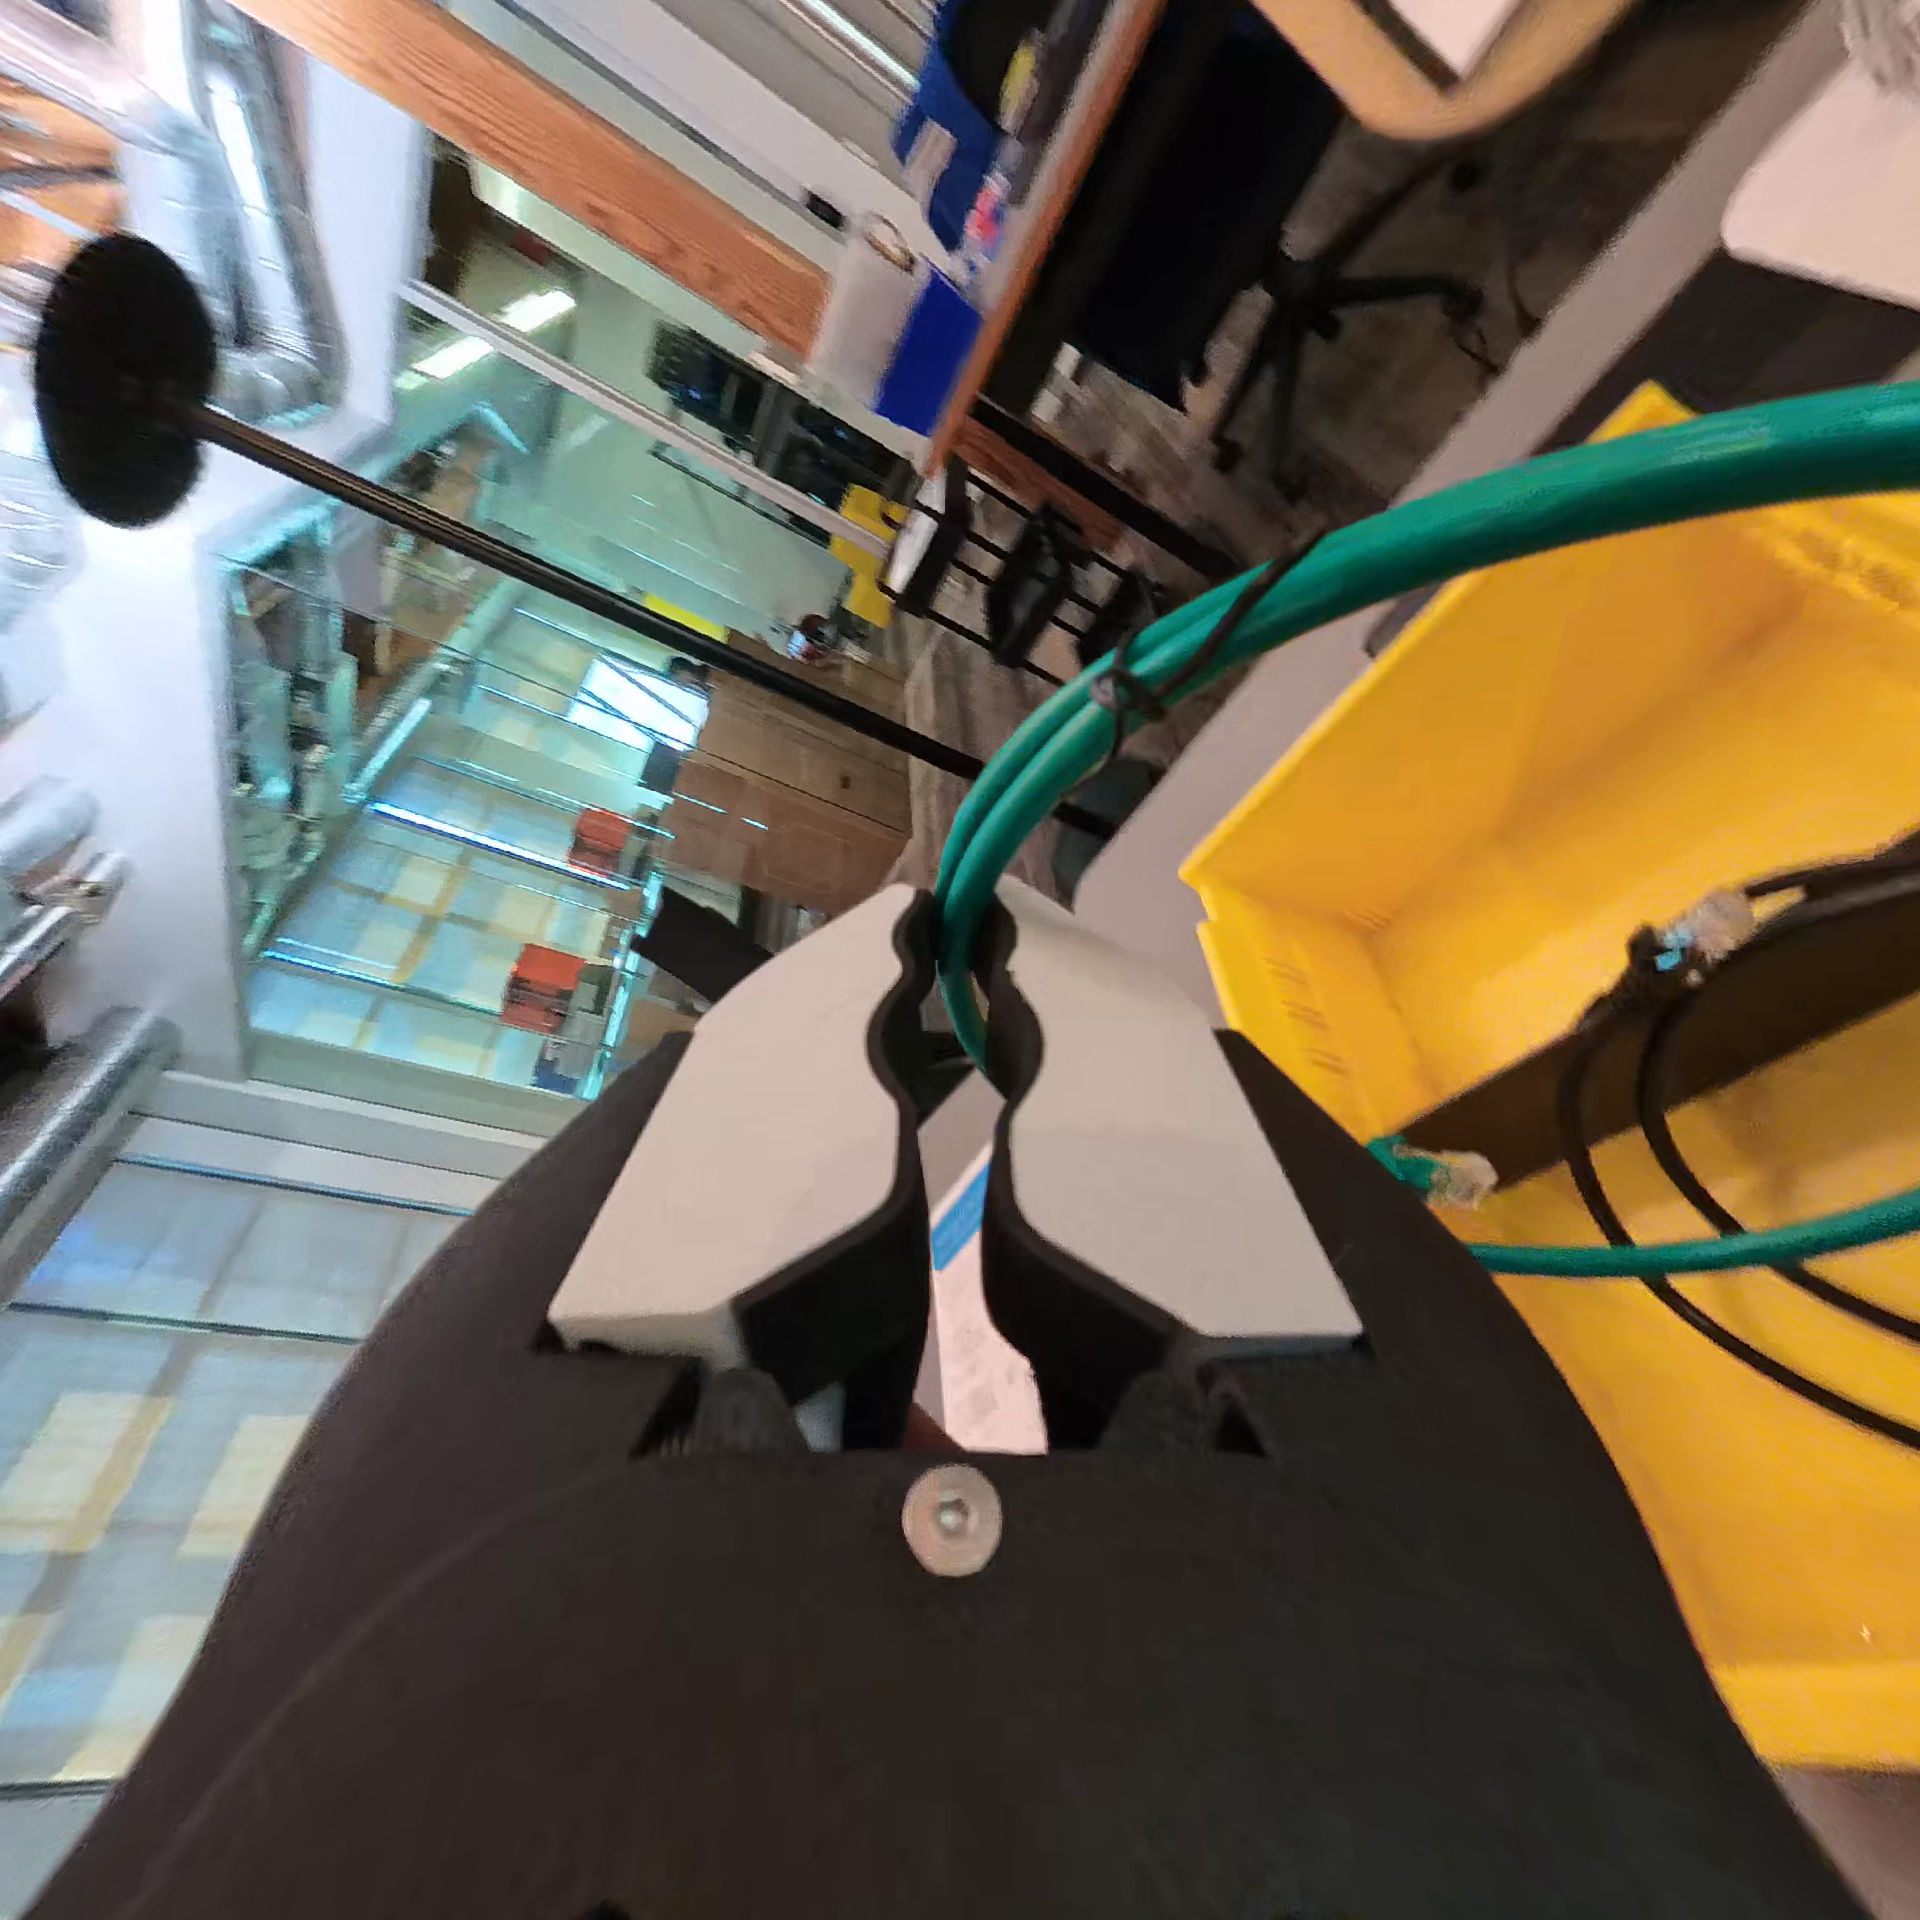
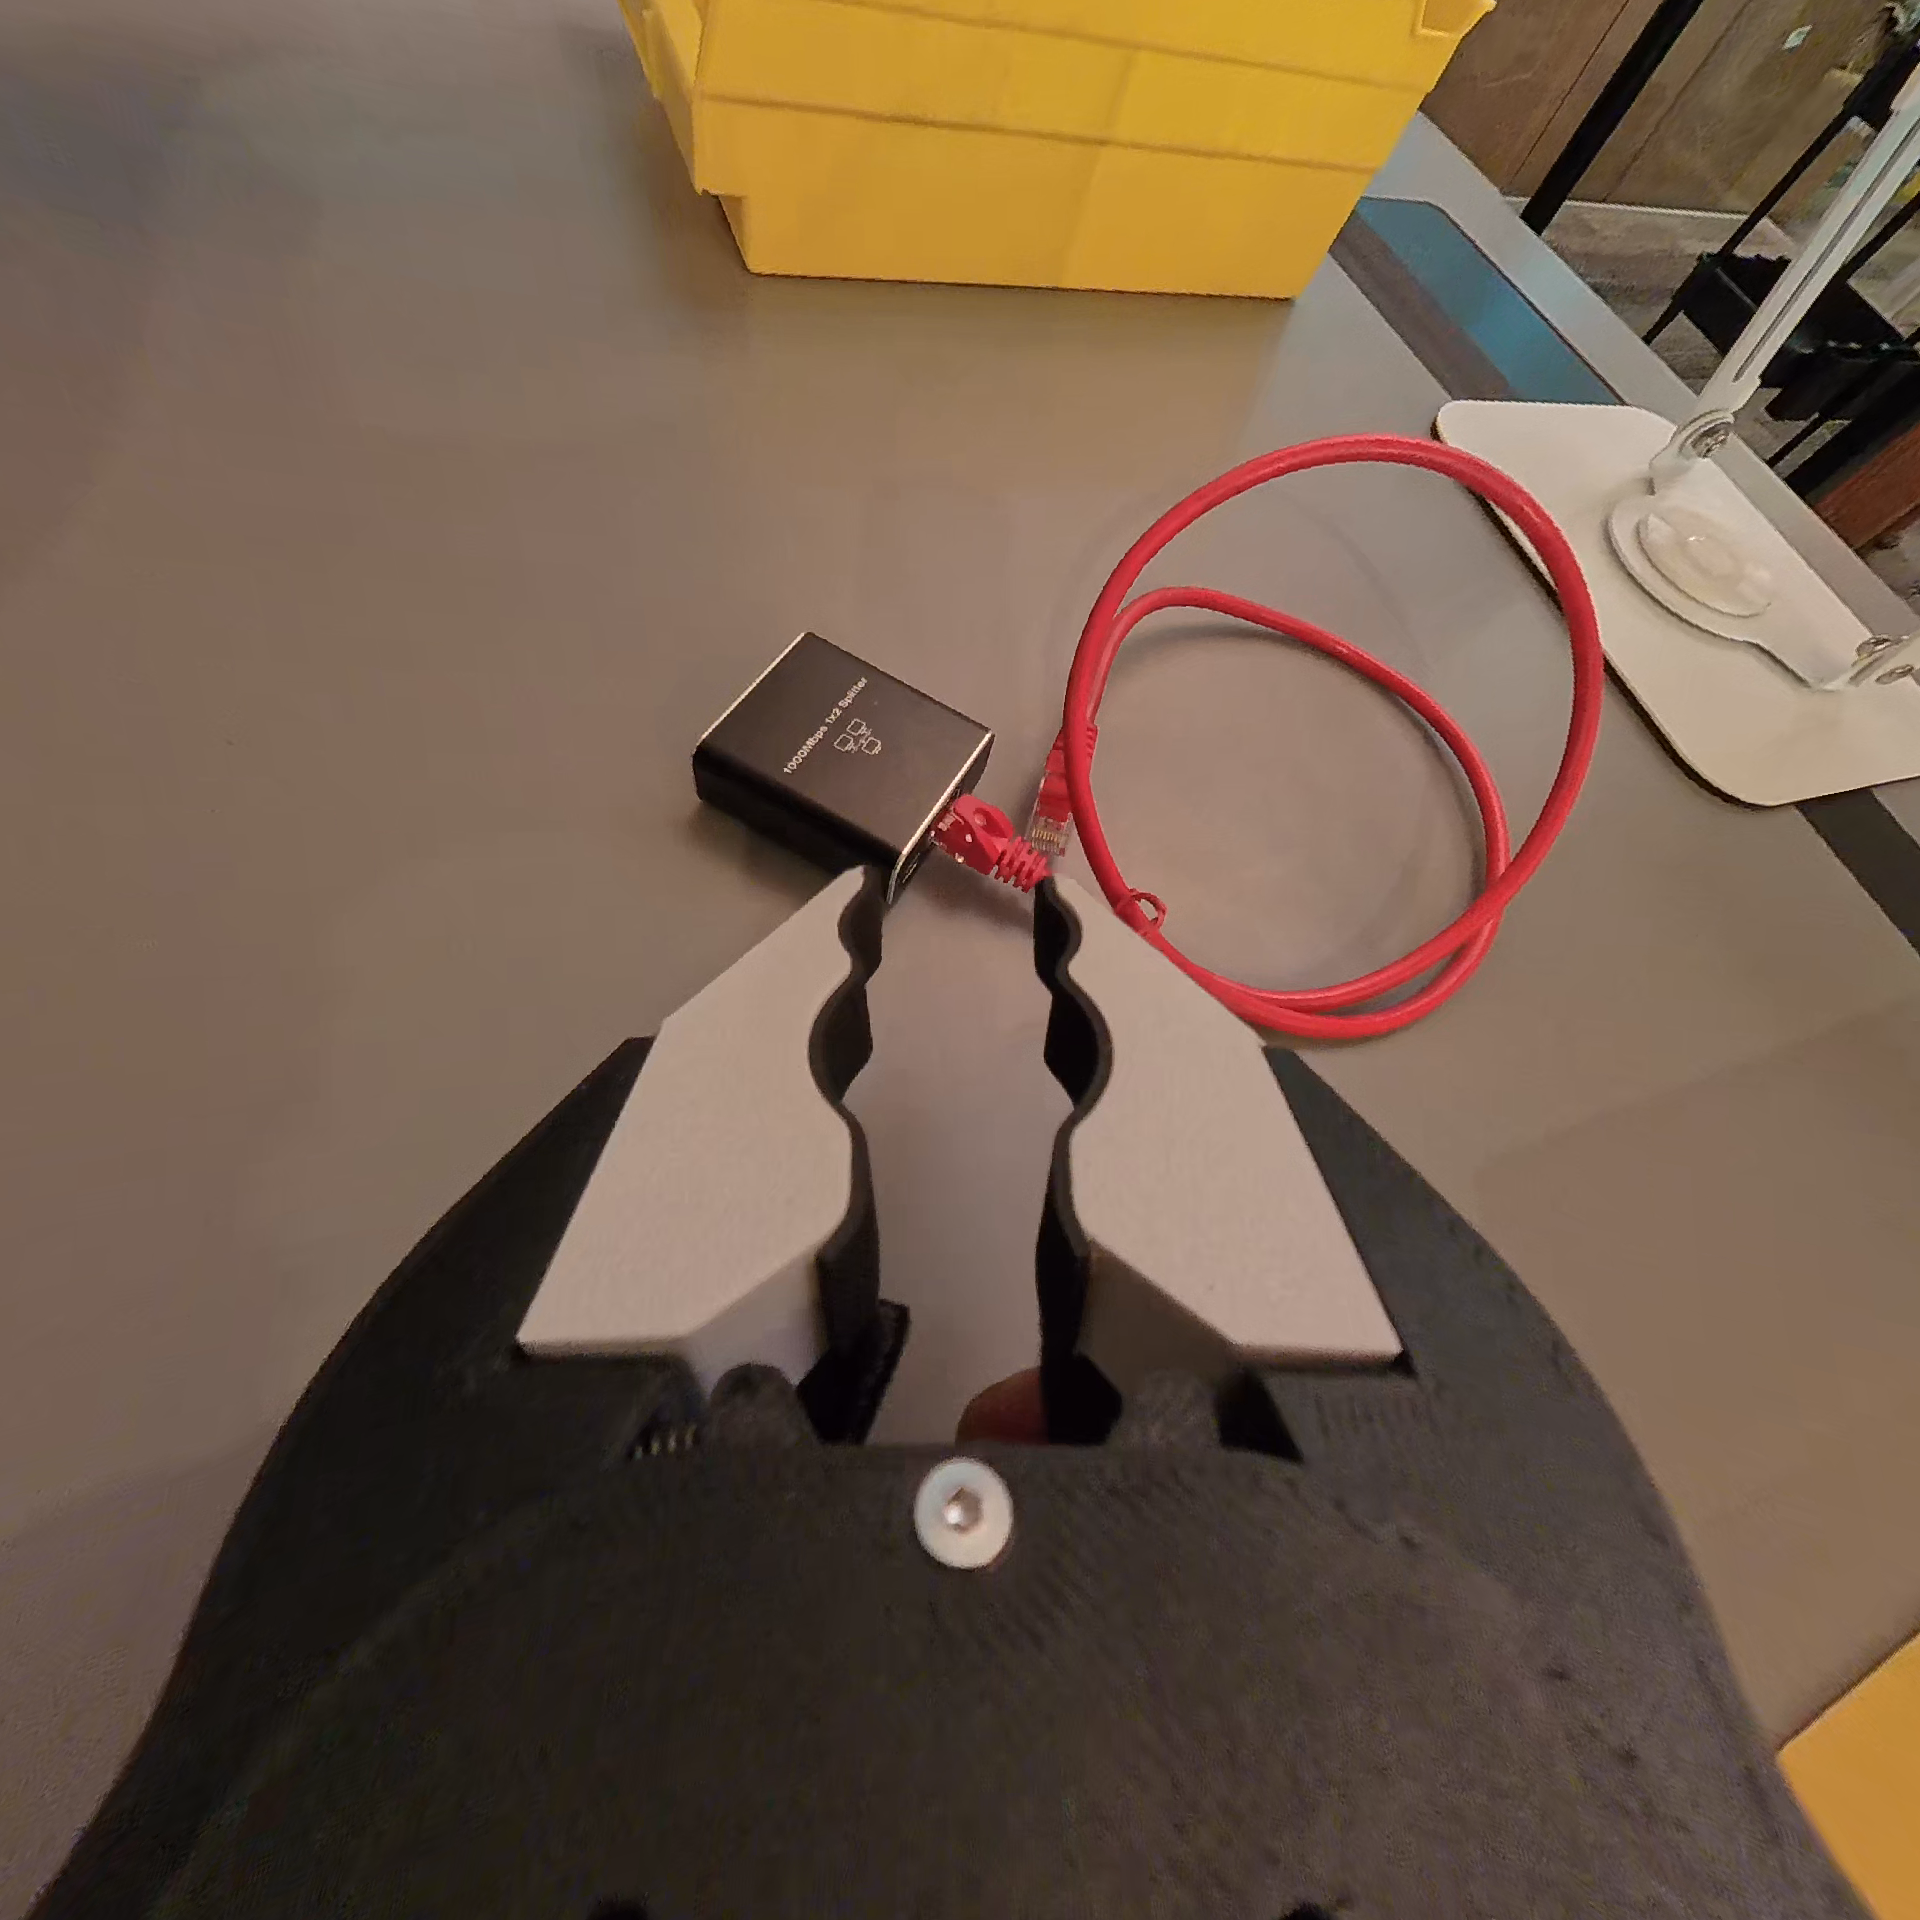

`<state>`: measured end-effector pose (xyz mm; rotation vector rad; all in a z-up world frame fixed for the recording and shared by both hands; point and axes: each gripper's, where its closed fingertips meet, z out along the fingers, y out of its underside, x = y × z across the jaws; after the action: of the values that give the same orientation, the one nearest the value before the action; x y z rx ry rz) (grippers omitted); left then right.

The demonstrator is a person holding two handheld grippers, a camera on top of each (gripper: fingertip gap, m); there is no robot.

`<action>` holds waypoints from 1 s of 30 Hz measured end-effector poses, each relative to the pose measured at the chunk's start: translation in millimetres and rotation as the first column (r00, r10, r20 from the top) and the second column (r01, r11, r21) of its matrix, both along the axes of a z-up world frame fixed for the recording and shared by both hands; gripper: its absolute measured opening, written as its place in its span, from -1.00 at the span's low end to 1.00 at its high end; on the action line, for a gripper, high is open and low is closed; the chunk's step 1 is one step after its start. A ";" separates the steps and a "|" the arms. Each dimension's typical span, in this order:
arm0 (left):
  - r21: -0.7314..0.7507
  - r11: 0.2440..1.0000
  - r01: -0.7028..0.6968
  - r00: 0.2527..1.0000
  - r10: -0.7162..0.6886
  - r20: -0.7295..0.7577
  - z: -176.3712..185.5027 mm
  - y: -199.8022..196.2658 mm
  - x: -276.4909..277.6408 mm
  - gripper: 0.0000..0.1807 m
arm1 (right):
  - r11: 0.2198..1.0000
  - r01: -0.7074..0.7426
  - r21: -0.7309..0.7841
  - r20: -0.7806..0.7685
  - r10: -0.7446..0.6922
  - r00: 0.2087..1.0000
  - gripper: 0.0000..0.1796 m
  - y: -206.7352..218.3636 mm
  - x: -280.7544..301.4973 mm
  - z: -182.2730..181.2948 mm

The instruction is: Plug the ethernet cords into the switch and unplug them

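Observation:
In the left wrist view my left gripper (image 1: 956,935) is shut on a bundled green ethernet cord (image 1: 1455,530) held up in the air beside a yellow bin (image 1: 1455,831); one green plug (image 1: 1439,1174) hangs over the bin. A black cord (image 1: 1621,1174) lies in the bin. In the right wrist view a small black switch (image 2: 842,753) lies on the grey table (image 2: 416,520) with a red cord's plug (image 2: 982,836) in its port. The red cord (image 2: 1455,831) coils to the right, its free plug (image 2: 1049,805) beside the first. My right gripper (image 2: 956,883) is open, just short of the plugged connector.
A yellow bin (image 2: 1039,135) stands at the back of the table in the right wrist view. A white stand base (image 2: 1714,623) sits at the right near the table edge. A yellow patch (image 2: 1860,1797) shows at the lower right. The left view is tilted toward the room. Across from one pair of fingers to the other is roughly 50 centimeters.

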<state>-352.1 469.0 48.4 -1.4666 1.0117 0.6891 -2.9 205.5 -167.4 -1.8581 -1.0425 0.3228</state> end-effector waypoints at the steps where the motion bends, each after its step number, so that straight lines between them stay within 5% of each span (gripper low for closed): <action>1: 0.024 1.000 0.007 1.000 -0.007 0.019 9.2 -4.7 3.9 -0.93 | 1.000 0.002 0.004 -0.002 -0.002 1.000 -0.70 0.1 0.1 1.0; 7: 0.106 0.972 0.209 0.964 -0.224 0.146 53.2 -60.3 80.8 -0.93 | 1.000 0.009 0.019 -0.064 -0.008 0.998 -0.66 1.2 -3.0 11.8; 15: 0.024 0.799 0.600 0.760 -0.580 0.294 13.0 -157.1 238.4 -0.93 | 0.999 0.035 -0.004 -0.350 -0.034 0.936 -0.44 2.3 -11.5 50.8; 23: -0.079 0.751 0.656 0.749 -0.635 0.190 -44.3 -190.5 317.1 -0.92 | 0.995 0.049 0.092 -0.410 -0.007 0.912 -0.48 -0.9 -8.7 77.4; 30: -0.136 0.766 0.629 0.778 -0.619 0.111 -71.5 -184.8 323.0 -0.92 | 0.973 0.098 0.207 -0.615 0.051 0.787 -0.45 -10.5 21.5 132.0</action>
<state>-29.1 284.2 -23.1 -1.1629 1.4400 0.0699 18.6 194.9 -35.4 -1.3979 -0.5651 0.7132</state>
